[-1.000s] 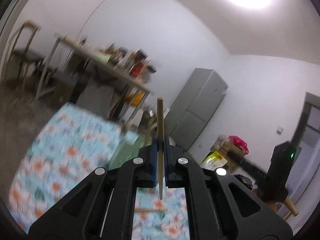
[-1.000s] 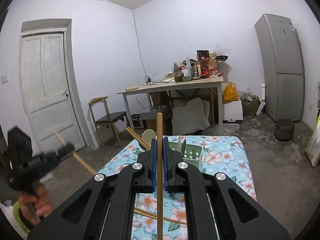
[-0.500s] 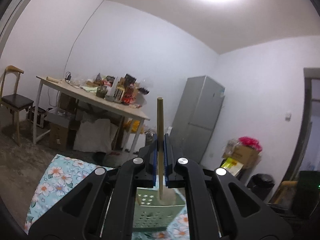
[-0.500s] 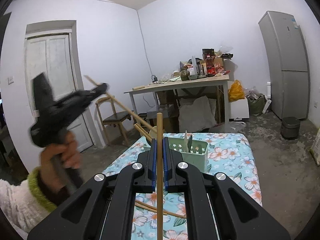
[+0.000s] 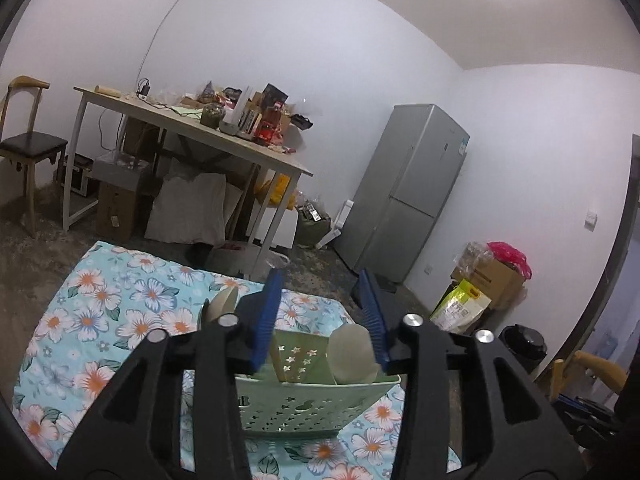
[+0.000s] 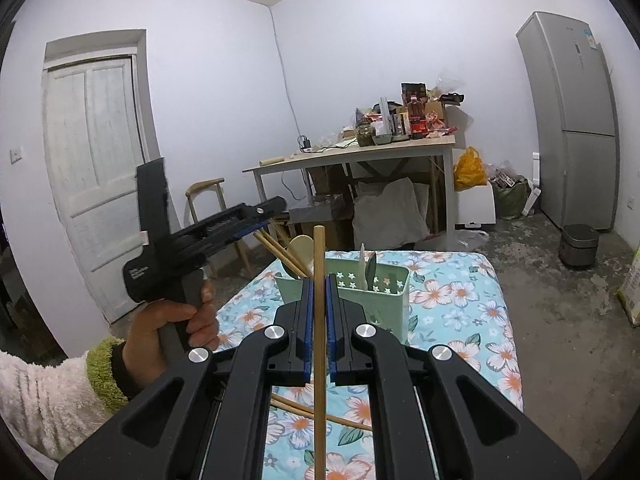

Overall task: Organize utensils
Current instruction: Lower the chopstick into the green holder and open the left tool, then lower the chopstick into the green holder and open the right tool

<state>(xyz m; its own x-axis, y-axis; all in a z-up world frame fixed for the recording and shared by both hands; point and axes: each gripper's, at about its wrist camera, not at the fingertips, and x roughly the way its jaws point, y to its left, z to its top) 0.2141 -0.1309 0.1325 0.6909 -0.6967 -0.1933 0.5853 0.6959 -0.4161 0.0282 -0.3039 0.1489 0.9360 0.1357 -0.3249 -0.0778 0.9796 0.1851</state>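
L gripper (image 5: pixel 320 316) over the green utensil basket (image 5: pixel 312 400), fingers opening, nothing between them; chopstick drop looks done. R gripper (image 6: pixel 319 320) fingers clamp a wooden chopstick (image 6: pixel 319 272) upright, near the basket. Next: carry it over, release inside. More chopsticks (image 6: pixel 320 414) lie on the floral-cloth bench (image 6: pixel 460 300).

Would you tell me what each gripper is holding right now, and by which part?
The right gripper is shut on a chopstick, clamped partway along its shaft. The left gripper, above the green caddy, holds nothing; its jaws are opening.
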